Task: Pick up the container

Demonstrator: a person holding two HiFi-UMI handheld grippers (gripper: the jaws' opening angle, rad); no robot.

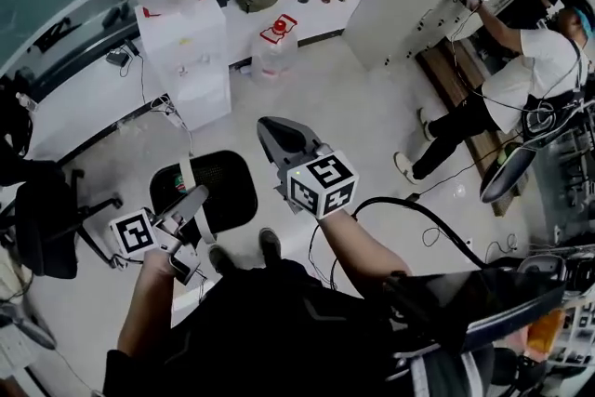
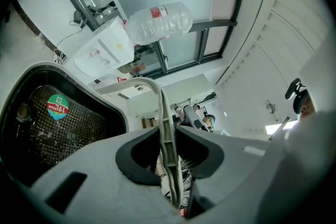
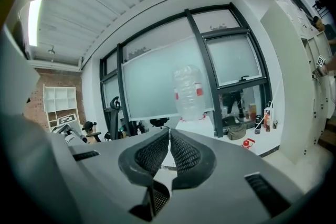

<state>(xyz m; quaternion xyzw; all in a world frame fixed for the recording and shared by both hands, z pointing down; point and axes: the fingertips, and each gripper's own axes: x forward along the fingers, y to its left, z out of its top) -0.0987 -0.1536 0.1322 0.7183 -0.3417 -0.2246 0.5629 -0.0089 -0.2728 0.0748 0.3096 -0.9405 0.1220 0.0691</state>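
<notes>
The container is a black mesh basket with a pale bail handle; it hangs above the floor below my left hand. My left gripper is shut on that handle. In the left gripper view the handle runs upright between the dark pads, and the basket's mesh wall with a round sticker fills the left. My right gripper is held higher, to the right of the basket and apart from it. Its ribbed pads meet at the tips with nothing between them.
A white water dispenser with a big bottle stands ahead, with a red-capped jug on the floor beside it. An office chair is at the left. At the right a person works at a cabinet; cables cross the floor.
</notes>
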